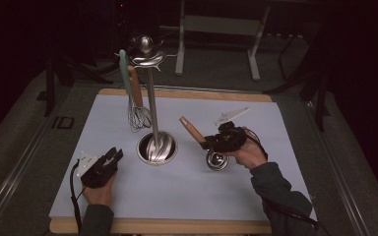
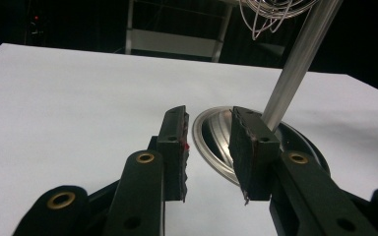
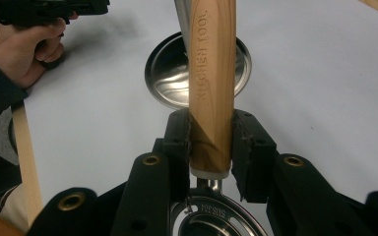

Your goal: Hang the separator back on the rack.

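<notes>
My right claw (image 3: 211,147) clamps the ladle (image 3: 211,73) low on its wooden handle, stamped "KITCHEN TOOL"; my left claw (image 2: 207,147) gapes empty.

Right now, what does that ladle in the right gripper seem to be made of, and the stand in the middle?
The ladle has a handle that looks like pale, unvarnished wood: visible grain, with letters stamped in. Its bowl looks like polished steel, shiny and stamped near the neck. The stand seems to be metal too: a brushed silvery pole rising from a mirror-bright round base.
</notes>
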The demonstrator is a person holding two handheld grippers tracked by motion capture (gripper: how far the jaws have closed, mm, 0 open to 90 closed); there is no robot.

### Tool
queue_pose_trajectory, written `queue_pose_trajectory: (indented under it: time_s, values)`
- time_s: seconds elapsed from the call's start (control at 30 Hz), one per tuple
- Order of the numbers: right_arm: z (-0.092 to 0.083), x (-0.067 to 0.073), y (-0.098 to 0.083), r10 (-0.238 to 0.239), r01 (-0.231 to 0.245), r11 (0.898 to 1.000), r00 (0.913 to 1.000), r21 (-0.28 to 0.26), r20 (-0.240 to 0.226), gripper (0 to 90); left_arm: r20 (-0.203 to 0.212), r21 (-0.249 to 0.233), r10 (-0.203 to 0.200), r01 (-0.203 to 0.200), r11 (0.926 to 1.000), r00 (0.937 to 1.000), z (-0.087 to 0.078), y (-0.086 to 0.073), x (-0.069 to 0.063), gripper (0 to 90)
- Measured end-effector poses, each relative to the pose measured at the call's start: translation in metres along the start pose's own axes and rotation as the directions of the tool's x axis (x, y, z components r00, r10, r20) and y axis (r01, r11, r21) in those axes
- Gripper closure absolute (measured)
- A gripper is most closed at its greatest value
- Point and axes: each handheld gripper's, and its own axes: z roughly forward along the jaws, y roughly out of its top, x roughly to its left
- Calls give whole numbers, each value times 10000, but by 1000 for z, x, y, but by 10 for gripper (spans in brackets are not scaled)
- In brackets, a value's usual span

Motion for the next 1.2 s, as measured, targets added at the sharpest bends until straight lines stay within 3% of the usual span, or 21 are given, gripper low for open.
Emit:
queue_pose_trajectory:
  time_s: [1.2]
  values:
    - [-5,11,24,-221,207,9968,9996,-767,-179,706,7,-12,-41,41,10000,10000,0,0,0,680]
